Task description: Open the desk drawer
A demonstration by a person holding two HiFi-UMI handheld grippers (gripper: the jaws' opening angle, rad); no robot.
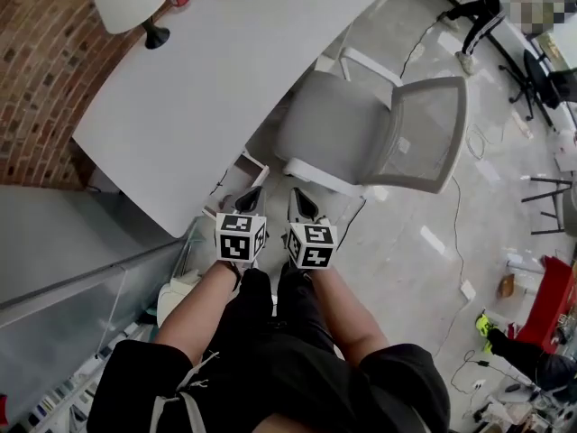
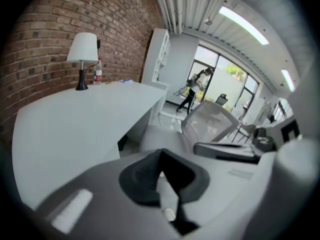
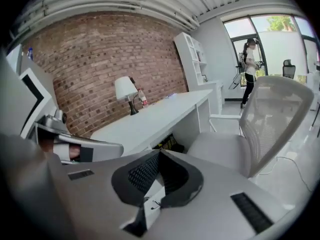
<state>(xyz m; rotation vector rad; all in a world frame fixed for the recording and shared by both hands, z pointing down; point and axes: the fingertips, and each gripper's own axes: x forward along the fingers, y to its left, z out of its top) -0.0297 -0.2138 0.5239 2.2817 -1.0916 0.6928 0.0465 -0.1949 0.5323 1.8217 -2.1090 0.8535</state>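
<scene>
The grey left gripper (image 1: 251, 198) and right gripper (image 1: 303, 204), jaws pressed together on nothing, hover near the long white desk (image 1: 225, 70) corner. Only the right gripper view shows yellow-and-black items (image 3: 167, 144) beneath it; I cannot make out a drawer.

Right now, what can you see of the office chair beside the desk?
The office chair is light grey, with a padded seat, a see-through mesh back in a pale frame and white armrests. It stands upright on the floor at the corner of the white desk, seat turned toward it. Nobody sits on it and nothing lies on it; its base is hidden.
</scene>
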